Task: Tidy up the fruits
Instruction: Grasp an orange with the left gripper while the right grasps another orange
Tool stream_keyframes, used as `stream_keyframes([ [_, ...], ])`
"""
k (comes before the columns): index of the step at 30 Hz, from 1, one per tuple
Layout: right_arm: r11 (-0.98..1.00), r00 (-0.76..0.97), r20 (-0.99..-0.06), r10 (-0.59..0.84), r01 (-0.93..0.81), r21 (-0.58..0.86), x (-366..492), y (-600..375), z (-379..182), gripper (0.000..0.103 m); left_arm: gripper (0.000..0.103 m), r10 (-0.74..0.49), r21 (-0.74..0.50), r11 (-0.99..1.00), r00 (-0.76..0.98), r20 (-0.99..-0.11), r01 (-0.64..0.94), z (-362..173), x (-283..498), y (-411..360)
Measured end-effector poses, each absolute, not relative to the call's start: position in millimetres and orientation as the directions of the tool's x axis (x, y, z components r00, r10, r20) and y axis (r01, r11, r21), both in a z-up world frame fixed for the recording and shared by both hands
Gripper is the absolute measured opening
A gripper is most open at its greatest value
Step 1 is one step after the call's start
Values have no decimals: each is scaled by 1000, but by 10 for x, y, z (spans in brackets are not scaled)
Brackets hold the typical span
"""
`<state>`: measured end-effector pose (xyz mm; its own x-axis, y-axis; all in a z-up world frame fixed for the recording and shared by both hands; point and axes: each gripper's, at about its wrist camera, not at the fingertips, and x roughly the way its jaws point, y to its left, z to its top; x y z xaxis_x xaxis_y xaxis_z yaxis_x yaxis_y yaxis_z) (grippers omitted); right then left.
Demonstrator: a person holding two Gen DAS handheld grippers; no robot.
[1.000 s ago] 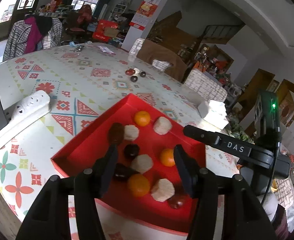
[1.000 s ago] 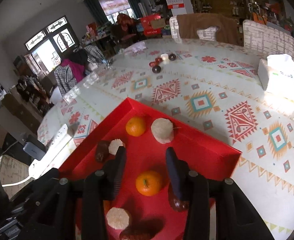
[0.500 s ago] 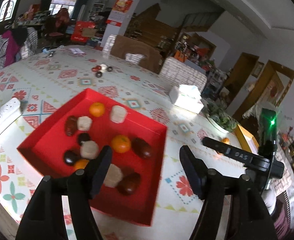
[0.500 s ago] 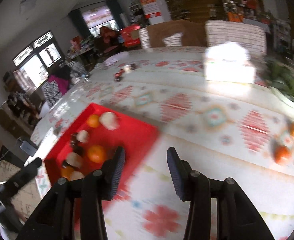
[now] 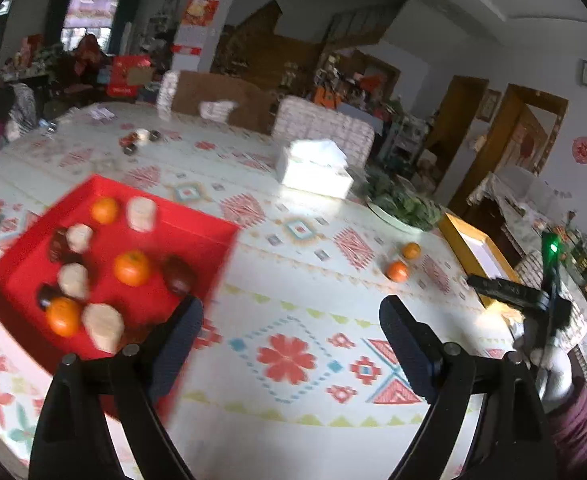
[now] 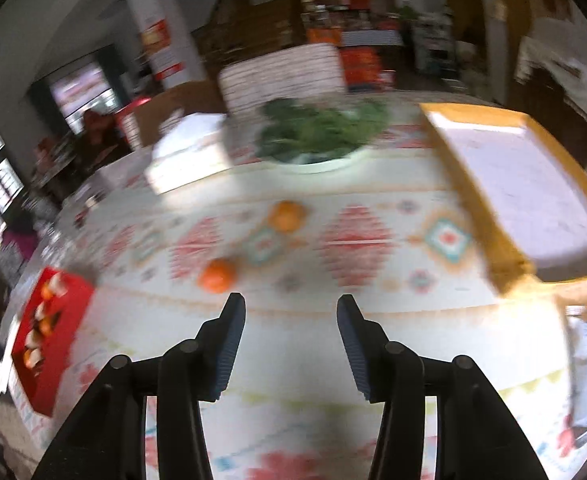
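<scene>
Red, square-edged tray [image 5: 213, 236] holds round oranges [image 5: 131, 267], pale lumps and dark fruits, two loose oranges [image 6: 218, 275] lie right of it, while left gripper [image 5: 291, 316] and right gripper [image 6: 291, 312] are opening, both empty.

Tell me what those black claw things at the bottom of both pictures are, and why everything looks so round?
They are grabbers a person holds, one per hand, each with a camera that bends the view. In the left picture, the left gripper is opening its fingers with nothing between them. The right gripper is opening too, and empty. On the patterned table sit a red tray of oranges, dark fruits and pale pieces, two loose oranges, a plate of greens, a white tissue box and a yellow tray.
</scene>
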<state>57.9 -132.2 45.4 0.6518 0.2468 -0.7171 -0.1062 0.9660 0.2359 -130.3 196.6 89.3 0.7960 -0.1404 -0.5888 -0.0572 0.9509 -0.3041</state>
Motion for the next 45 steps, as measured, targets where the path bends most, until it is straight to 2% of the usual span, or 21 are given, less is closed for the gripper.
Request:
stream_keyframes([
  [5,955,641,-717,275,-95,281,956,-1369,380,52,89,-182,-271,962,766,-616,10,872,-1177,1660],
  [15,967,592,-766,252,-121,225,1741,-850,51,52,89,-185,-187,979,745,-641,83,936,-708,1350],
  [17,963,586,-765,266,-133,233,1766,-802,29,49,89,-210,-192,975,734,-646,111,891,-572,1276],
  [18,960,587,-760,278,-152,234,1753,-776,34,36,89,-219,-191,974,723,-655,122,851,-486,1214],
  [19,961,587,-761,277,-159,227,1736,-765,41,34,89,-228,-190,973,712,-665,134,811,-401,1146],
  [24,957,603,-745,285,-134,258,1556,-986,82,34,89,-285,-184,958,651,-704,221,563,36,722],
  [30,926,627,-698,347,-113,359,1188,-1399,150,34,89,-289,-120,945,604,-743,304,272,516,228],
  [31,926,632,-693,347,-111,362,1166,-1427,159,34,86,-291,-117,942,592,-752,314,226,577,176],
  [32,925,637,-689,346,-109,363,1153,-1451,167,34,74,-290,-114,941,582,-760,320,185,630,134],
  [33,923,641,-685,348,-109,368,1154,-1470,174,34,66,-284,-109,940,567,-774,323,131,700,89],
  [35,918,638,-681,360,-113,379,1162,-1483,169,34,40,-267,-93,942,549,-792,323,68,776,42],
  [36,917,632,-684,364,-117,380,1174,-1468,152,34,32,-249,-78,945,545,-801,317,31,808,29],
  [45,920,620,-694,365,-126,371,1210,-1410,93,34,31,-253,-107,957,590,-766,271,130,668,153],
])
